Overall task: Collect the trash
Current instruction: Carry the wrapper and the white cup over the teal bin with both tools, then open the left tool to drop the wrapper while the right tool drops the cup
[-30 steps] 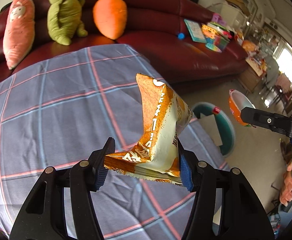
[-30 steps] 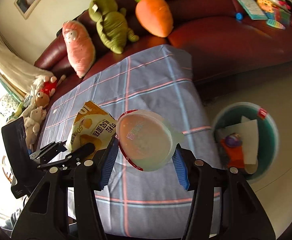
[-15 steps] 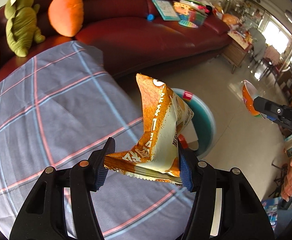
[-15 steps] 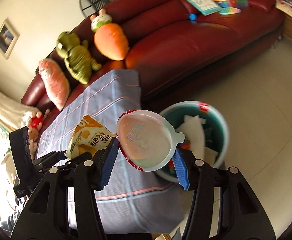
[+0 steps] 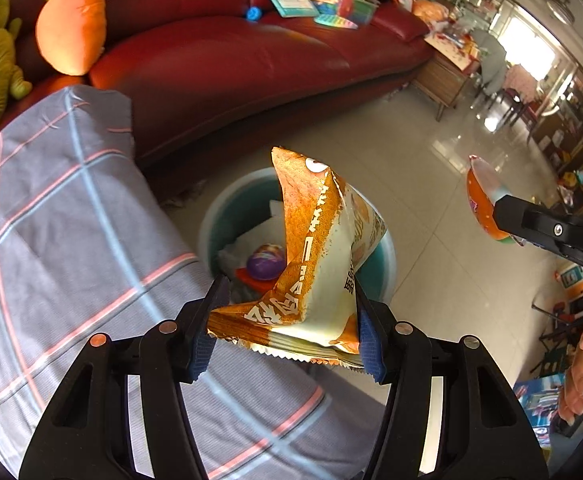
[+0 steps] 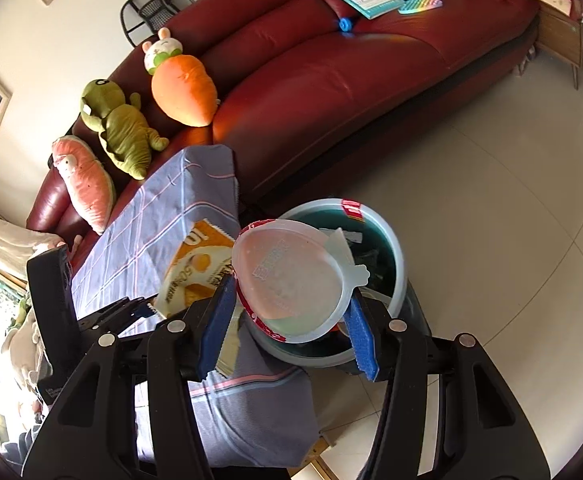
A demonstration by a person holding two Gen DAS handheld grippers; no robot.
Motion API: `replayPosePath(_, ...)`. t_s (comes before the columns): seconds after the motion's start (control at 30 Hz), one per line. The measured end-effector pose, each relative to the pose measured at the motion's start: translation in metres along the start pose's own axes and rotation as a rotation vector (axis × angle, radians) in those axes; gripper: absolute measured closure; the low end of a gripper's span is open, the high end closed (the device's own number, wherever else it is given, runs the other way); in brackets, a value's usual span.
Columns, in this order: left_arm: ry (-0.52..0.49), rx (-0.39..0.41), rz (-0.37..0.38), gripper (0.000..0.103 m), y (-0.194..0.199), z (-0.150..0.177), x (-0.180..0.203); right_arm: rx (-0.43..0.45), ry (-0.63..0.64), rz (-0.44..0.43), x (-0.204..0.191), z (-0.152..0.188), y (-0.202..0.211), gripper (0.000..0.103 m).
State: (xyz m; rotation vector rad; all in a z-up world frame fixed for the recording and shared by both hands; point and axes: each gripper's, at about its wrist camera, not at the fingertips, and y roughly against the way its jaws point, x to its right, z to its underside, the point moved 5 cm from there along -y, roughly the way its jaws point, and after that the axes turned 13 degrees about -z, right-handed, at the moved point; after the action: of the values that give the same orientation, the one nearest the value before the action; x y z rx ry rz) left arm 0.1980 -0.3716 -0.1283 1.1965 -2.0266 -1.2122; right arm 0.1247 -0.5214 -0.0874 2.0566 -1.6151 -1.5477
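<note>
Both grippers have swung off the desk (image 5: 51,240) to over the bin (image 6: 387,240); left gripper (image 5: 287,320) clamps bag (image 5: 315,248), right gripper (image 6: 291,320) clamps lid (image 6: 291,276) — ready to drop.

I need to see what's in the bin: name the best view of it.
Left wrist: the bin shows paper and a purple ball, though the snack bag overlaps it. Right wrist: the bin is largely hidden behind the plastic lid.

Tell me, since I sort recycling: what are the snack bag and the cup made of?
Snack bag: looks like thin printed plastic film, glossy, creased, with a serrated sealed edge. Cup: probably thin translucent plastic with a printed red rim; light shows through its wall.
</note>
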Motion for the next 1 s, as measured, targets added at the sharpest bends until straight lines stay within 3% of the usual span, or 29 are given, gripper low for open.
replayPosePath(0.5,-0.038,-0.031,0.101,0.043,-0.043,-0.011,0.024,-0.031,-0.039,0.081,0.024,-0.016,-0.02,0.052)
replayPosePath(0.6,-0.035,-0.033,0.114,0.033,-0.048,-0.015,0.029,-0.033,-0.045,0.093,0.026,-0.017,-0.022,0.052)
replayPosePath(0.67,-0.032,-0.035,0.102,0.016,-0.05,-0.016,0.029,-0.04,-0.049,0.102,0.027,-0.016,-0.025,0.052)
replayPosePath(1.0,0.074,-0.034,0.043,0.013,-0.034,-0.005,-0.027,-0.077,-0.042,0.09,0.02,-0.014,-0.048,0.052)
